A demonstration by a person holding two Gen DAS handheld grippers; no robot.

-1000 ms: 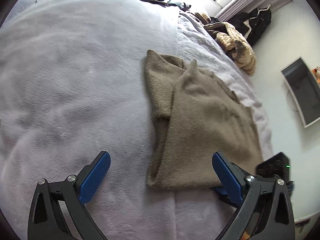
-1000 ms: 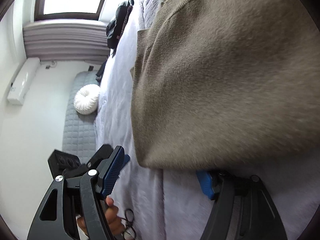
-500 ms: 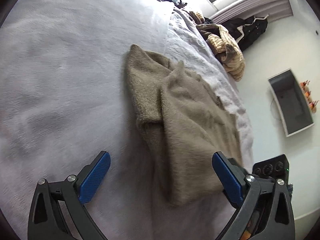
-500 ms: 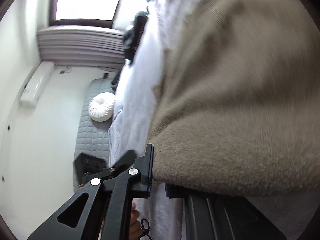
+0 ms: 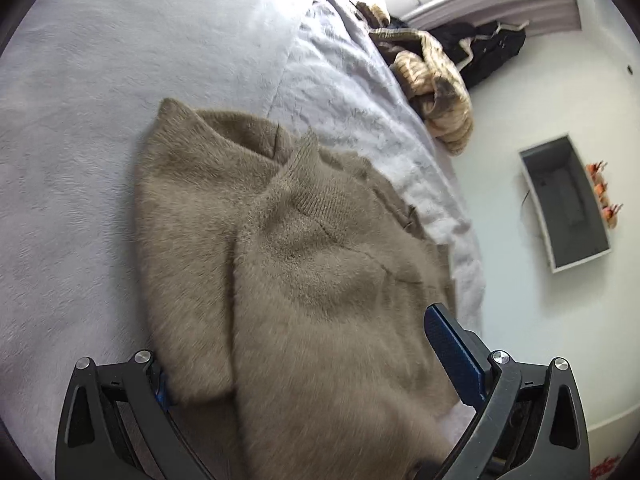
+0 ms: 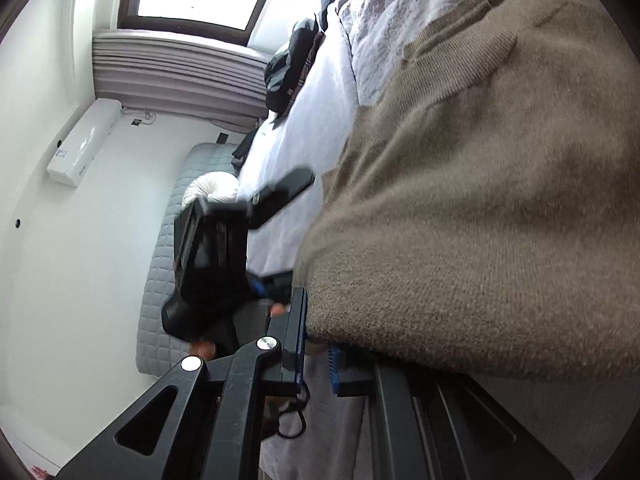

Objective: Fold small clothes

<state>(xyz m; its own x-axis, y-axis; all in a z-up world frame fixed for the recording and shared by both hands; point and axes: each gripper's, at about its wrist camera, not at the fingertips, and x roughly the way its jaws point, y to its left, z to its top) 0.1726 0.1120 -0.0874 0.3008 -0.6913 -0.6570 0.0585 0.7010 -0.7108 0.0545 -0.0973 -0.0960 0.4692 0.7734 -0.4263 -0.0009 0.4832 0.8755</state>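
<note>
Taupe fuzzy knit, the sweater [image 5: 304, 280] lies partly folded on the pale lilac bedspread [image 5: 120, 80], its ribbed neck pointing up the bed. The right gripper [image 6: 316, 354] pinches the sweater's near edge, jaws pressed nearly together with knit between the blue pads. The left gripper [image 5: 308, 364] stands spread wide astride the garment's lower part, one blue pad on each side, not pressing it. Beyond, a cream ribbed garment [image 5: 436, 92] sits at the bed's edge.
</note>
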